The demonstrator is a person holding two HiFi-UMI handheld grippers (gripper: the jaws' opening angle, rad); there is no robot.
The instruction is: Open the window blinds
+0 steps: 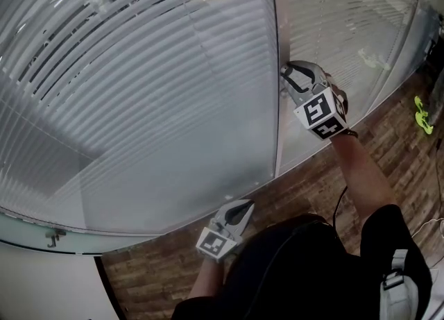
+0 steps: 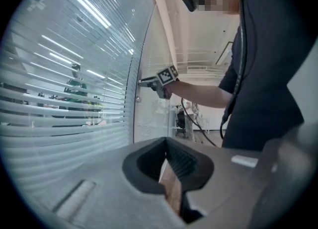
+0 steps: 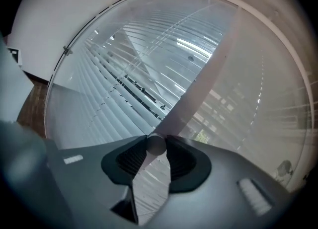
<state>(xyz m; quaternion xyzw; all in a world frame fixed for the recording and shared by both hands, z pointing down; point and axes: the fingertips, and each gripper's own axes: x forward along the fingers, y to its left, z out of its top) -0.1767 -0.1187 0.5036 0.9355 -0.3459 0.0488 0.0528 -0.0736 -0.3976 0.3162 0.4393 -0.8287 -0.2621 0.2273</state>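
At the window frame (image 1: pixel 276 27), right gripper (image 1: pixel 286 81) clamped on round knob (image 3: pixel 156 144); left gripper (image 2: pixel 167 159) closed, empty. Risk: pads slipping off the smooth knob, leaving blinds (image 1: pixel 139 89) partly shut.

Right gripper (image 1: pixel 286 81) on the knob (image 3: pixel 155 144) at the frame post (image 1: pixel 273 27) between blinds (image 1: pixel 139 82) — left gripper (image 1: pixel 244 209) below.

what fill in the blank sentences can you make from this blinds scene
The right gripper is closed on a small round ____ at the window frame.
The left gripper hangs low with ____ between its jaws.
The floor shows brown ____ planks.
Missing: knob; nothing; wood.
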